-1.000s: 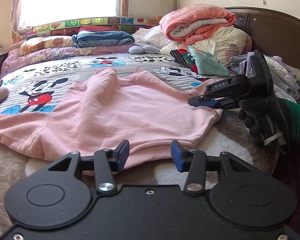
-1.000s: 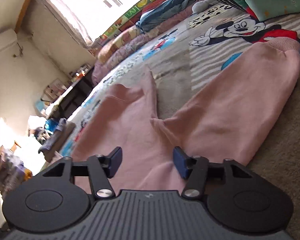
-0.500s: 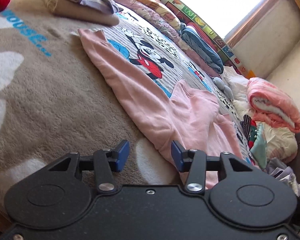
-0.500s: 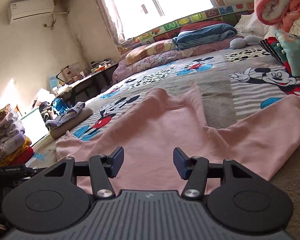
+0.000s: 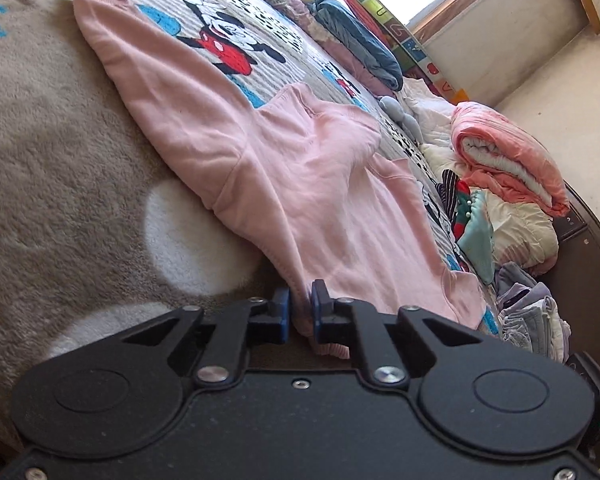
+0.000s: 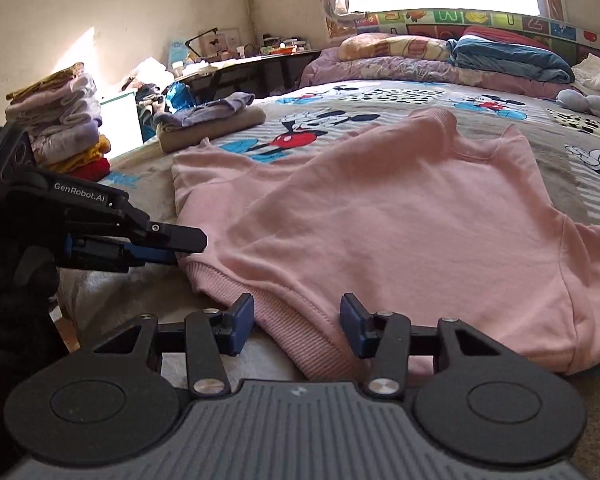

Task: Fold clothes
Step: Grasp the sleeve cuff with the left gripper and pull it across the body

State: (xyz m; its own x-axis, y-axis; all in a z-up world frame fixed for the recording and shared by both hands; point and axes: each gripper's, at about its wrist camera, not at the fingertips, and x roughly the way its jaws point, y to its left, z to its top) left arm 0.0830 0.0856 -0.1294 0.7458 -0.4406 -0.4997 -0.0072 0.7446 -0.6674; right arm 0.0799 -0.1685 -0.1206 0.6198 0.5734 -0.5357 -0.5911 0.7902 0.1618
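Pink sweatshirt (image 6: pixel 400 220) spread flat on the bed (image 5: pixel 60 160), over the cartoon blanket, ribbed hem toward the near edge, one sleeve stretched out toward the far side.

Left gripper (image 5: pixel 300 308): clamped together on the ribbed hem at the near left corner, pink fabric pinched between the blue pads. Jaws just closed onto that fold.

Right gripper (image 6: pixel 297 328): jaws apart, hem lying between the pads but not pressed; narrowed slightly in the last moment. No grip yet.

Step in hand, as judged: secure both hem corners before lifting for the first fold.

- Slide the right gripper forward until the ribbed band sits fully between the pads, then close.
- Catch both layers of the hem, front and back; a single layer will likely let the body sag and wrinkle.
- Keep the left clamp firm and level with the right, hem taut between them.
- Lift both together, evenly, to avoid dragging the sleeve or bunching the blanket underneath.

Folded stack (image 6: pixel 208 120) further back on the bed: keep clear.
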